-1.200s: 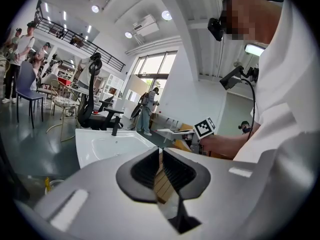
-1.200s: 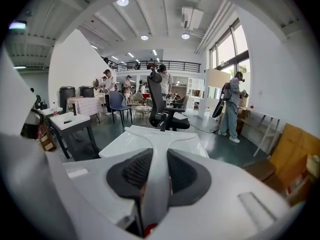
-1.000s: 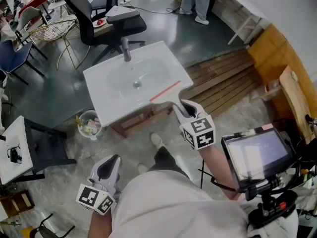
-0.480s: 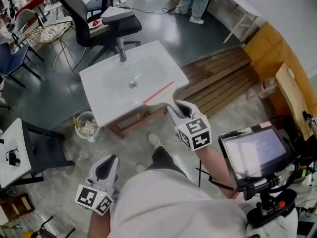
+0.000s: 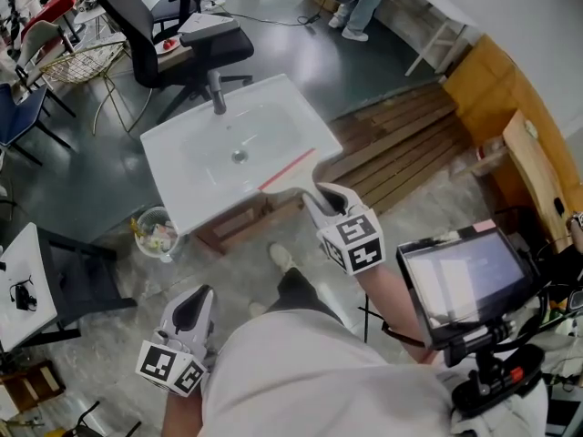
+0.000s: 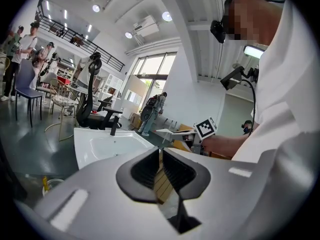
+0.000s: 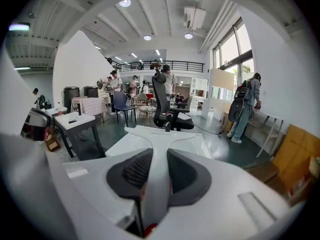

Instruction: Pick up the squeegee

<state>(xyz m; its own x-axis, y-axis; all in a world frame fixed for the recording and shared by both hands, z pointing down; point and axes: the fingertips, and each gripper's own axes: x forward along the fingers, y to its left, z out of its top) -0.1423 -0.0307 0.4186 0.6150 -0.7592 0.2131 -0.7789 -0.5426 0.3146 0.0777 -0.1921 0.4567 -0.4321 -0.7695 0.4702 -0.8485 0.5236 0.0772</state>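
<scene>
The right tool [image 5: 314,198] pinched the squeegee [image 5: 288,168] by its white handle, the red-edged blade over the near rim of the sink [image 5: 182,189]. It looked light, stiff plastic (smooth, so liable to swivel); a mid-handle hold suited it. The left tool [image 5: 195,300] hung low, pressed together, empty.

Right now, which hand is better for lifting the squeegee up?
The right. The right gripper is shut on the squeegee by its white handle, at the sink's near edge. The left gripper hangs low beside the person, away from the sink, holding nothing.
</scene>
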